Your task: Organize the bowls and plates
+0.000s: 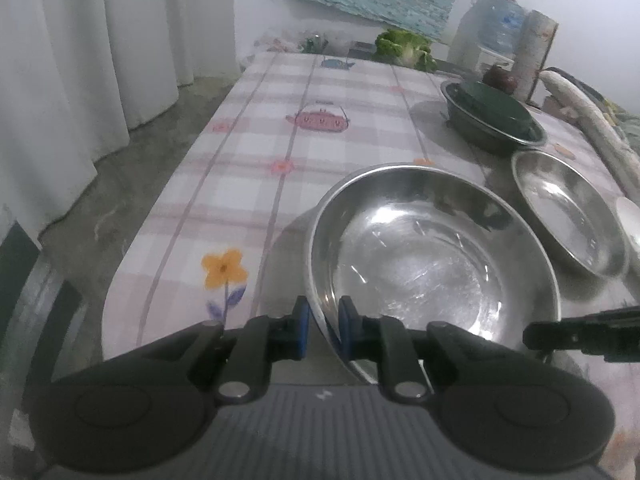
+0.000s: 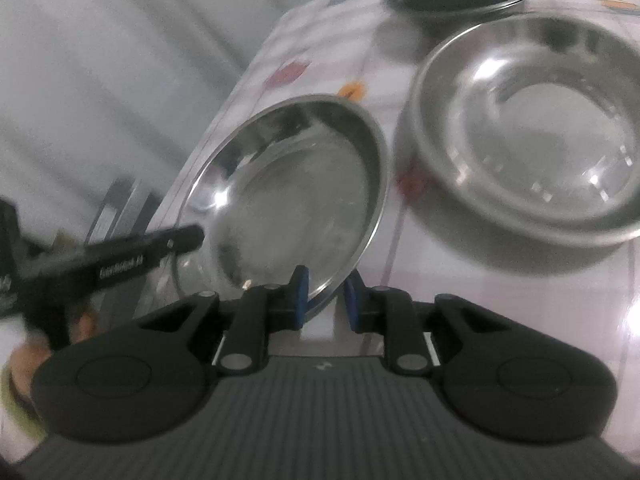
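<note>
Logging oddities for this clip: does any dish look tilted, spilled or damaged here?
One steel bowl is tipped up on edge over the table, its rim between the fingers of both the left hand-held gripper and the right hand-held gripper. The other steel bowl and the dark green dish sit flat. No spill or damage shows.

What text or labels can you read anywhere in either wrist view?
White lettering on the left gripper's black arm, seen in the right wrist view: blurred, unreadable.
Small pale logo mark on the grey gripper housing: a symbol, no words.
Water jug label: too small to read.
</note>
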